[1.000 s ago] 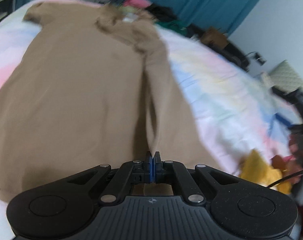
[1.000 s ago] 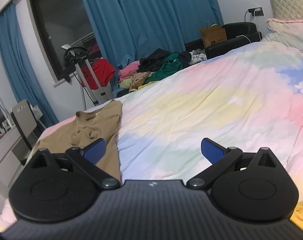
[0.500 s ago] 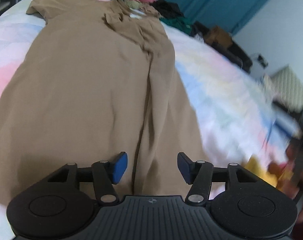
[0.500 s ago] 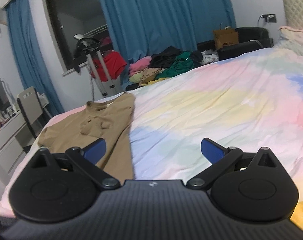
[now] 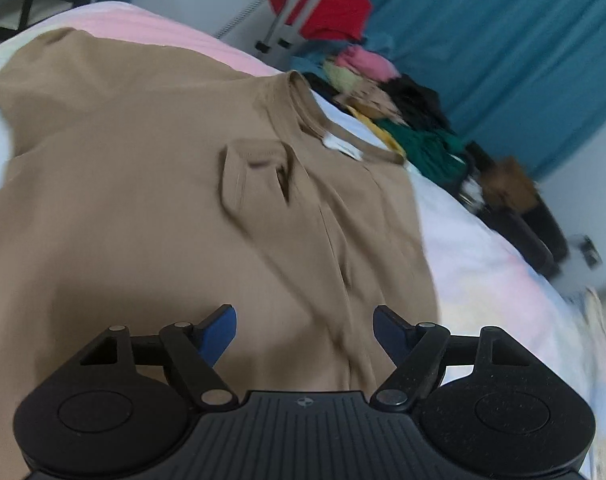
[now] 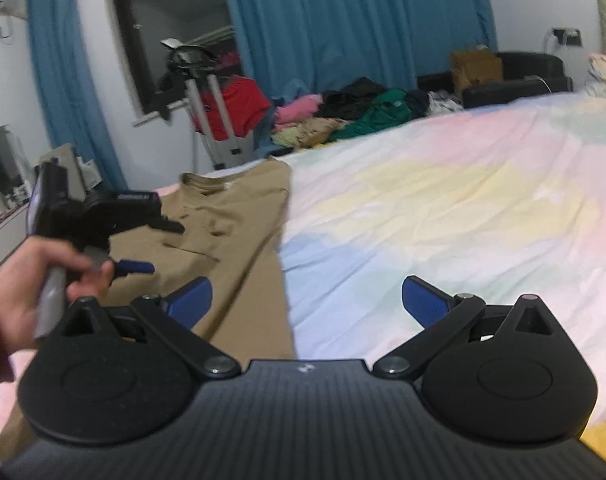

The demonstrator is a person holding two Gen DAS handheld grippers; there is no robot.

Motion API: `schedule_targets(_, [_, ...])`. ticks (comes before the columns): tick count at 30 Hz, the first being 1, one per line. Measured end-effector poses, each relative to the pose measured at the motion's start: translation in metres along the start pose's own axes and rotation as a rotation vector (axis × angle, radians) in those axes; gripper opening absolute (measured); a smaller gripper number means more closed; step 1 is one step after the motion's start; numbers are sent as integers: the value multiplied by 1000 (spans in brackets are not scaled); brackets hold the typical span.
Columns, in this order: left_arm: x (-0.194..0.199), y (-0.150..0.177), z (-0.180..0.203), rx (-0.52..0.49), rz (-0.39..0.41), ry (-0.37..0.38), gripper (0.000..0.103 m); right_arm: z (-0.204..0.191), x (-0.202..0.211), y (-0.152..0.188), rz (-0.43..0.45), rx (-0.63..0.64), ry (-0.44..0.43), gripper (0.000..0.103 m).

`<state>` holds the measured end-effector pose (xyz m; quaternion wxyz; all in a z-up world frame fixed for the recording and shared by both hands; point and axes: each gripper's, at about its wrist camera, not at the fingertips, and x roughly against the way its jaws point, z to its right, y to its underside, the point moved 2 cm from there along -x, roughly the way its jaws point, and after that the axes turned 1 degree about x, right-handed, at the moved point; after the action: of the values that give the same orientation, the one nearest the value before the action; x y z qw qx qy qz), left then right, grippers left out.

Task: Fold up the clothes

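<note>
The tan shirt (image 5: 151, 208) is lying on the bed (image 6: 443, 208), collar farthest away, directly beneath the left gripper (image 5: 305, 330), whose jaws have just been opening, empty, while the right gripper (image 6: 305, 300), also spread, is hovering at its edge.

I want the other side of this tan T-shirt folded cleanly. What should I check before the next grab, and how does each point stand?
1. Left gripper free of cloth: ok; its jaws have just been opening and nothing is pinched between them.
2. Right gripper open and empty: ok.
3. First side of the tan T-shirt folded in: ok; a sleeve lies across the chest.
4. Folded panel smooth: not ok; creases run down it.
5. Other sleeve spread flat on the bedsheet: ok.
6. Bottom hem straight: cannot tell; it is hidden behind the grippers.
</note>
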<state>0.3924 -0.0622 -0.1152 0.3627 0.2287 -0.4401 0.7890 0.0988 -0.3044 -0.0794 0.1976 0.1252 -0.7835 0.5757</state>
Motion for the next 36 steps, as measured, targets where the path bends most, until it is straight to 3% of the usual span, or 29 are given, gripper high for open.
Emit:
schedule_targets(4, [-37,-10,5,-31,74,-71,70,11,-26,4,-35,-41,16,103])
schedule_targets(6, [-43,-8,8,-81,136,-111,60,13,-32,6,-50,-53,10,103])
schedule_targets(7, [-45,-7,10,-105,160,-123,47,14,-34,7,-57,-59,6,103])
schedule_targets(8, [-45,-7,13,-128,179,-130,27,14,-36,8,-64,-66,1,103])
schedule_targets(10, [-44,-6,18,-197,193,-162,8,15,-40,10,-79,-78,-8,103])
schedule_targets(14, [-21,-18,35,-312,302,-130,6,14,-38,12,-79,-90,-24,103])
schedule_targets(16, [-15,-28,42,-345,348,-180,6,14,-36,13,-76,-90,-23,103])
schedule_targets(19, [-25,-38,38,-340,343,-264,7,15,-35,14,-73,-89,-18,103])
schedule_targets(21, [-31,-41,28,-288,282,-260,11,13,-35,14,-67,-71,-20,103])
schedule_targets(24, [-13,-33,18,-237,266,-215,31,8,-31,14,-45,-42,-26,103])
schedule_targets(25, [-6,-31,15,-222,263,-201,43,7,-29,14,-36,-35,-33,103])
schedule_targets(29, [43,-3,17,-314,264,-162,61,-1,-18,9,18,-6,-65,103])
schedule_targets(31, [72,14,20,-368,273,-150,62,-3,-10,6,50,7,-81,103])
schedule_targets(36, [158,82,51,-574,346,-167,80,-7,11,-3,121,32,-114,103])
